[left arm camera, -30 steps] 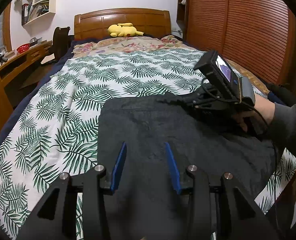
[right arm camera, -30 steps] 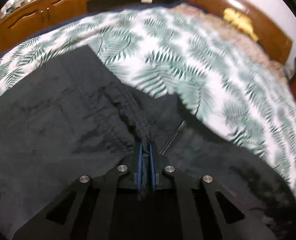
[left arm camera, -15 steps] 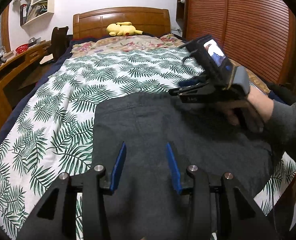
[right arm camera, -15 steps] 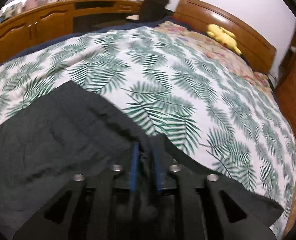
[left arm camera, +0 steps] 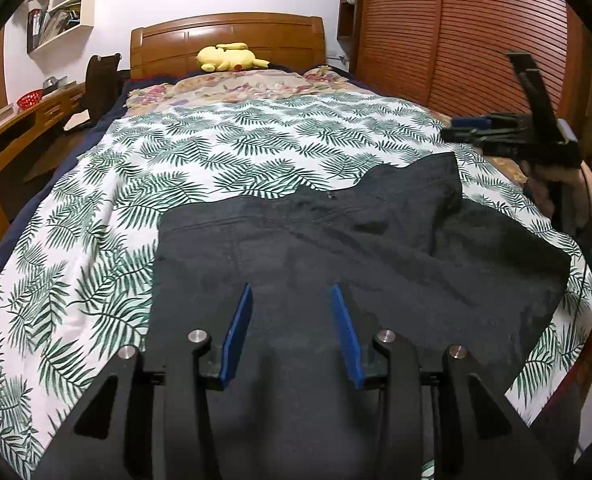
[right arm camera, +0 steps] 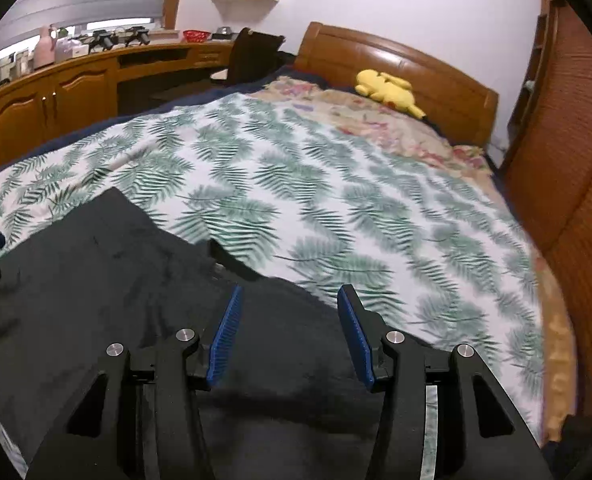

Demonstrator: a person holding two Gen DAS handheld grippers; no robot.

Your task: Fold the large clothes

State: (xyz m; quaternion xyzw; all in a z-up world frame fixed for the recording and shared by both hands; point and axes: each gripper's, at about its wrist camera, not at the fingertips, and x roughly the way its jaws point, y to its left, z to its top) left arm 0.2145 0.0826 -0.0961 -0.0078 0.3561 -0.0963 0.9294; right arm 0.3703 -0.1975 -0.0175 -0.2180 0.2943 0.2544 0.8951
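Wooden bed with palm-leaf print cover fills both views. Dark grey trousers-like garment lies lower centre on it, one flap doubled over at right. Step, judging: between folds, re-grasp next; needs an edge picked. Right gripper has just been opening, nothing between its blue pads, off the cloth. Left gripper parted, empty, over the fabric. Only left view shows the person's hand; only right view shows the wooden desk cabinets.
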